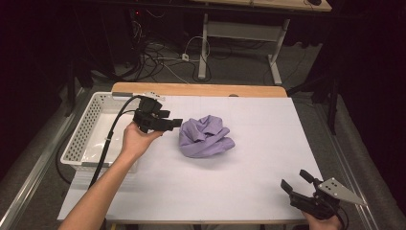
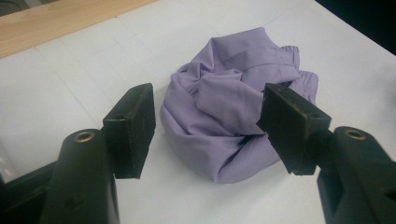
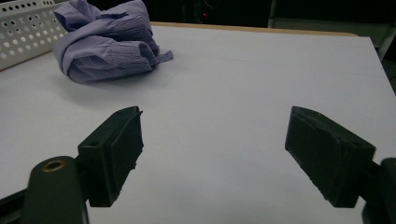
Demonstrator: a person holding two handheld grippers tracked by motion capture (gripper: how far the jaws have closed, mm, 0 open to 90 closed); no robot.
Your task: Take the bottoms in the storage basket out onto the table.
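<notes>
A crumpled lilac garment point(image 1: 206, 137) lies bunched on the white table top point(image 1: 249, 158) near its middle. My left gripper point(image 1: 176, 123) hovers just left of the heap, held in a hand, pointing right at it. In the left gripper view its jaws stand open around empty air point(image 2: 208, 128), with the lilac garment point(image 2: 233, 112) a short way ahead of the pads. My right gripper point(image 1: 296, 181) rests at the table's near right corner, far from the cloth. Its jaws are wide open point(image 3: 212, 154) over bare table, the lilac garment point(image 3: 105, 42) far off.
A white perforated basket point(image 1: 88, 124) stands at the table's left edge, behind my left hand; its wall point(image 3: 23, 28) shows in the right gripper view. A wooden strip point(image 1: 198, 89) runs along the far edge. Cables and table legs lie on the floor beyond.
</notes>
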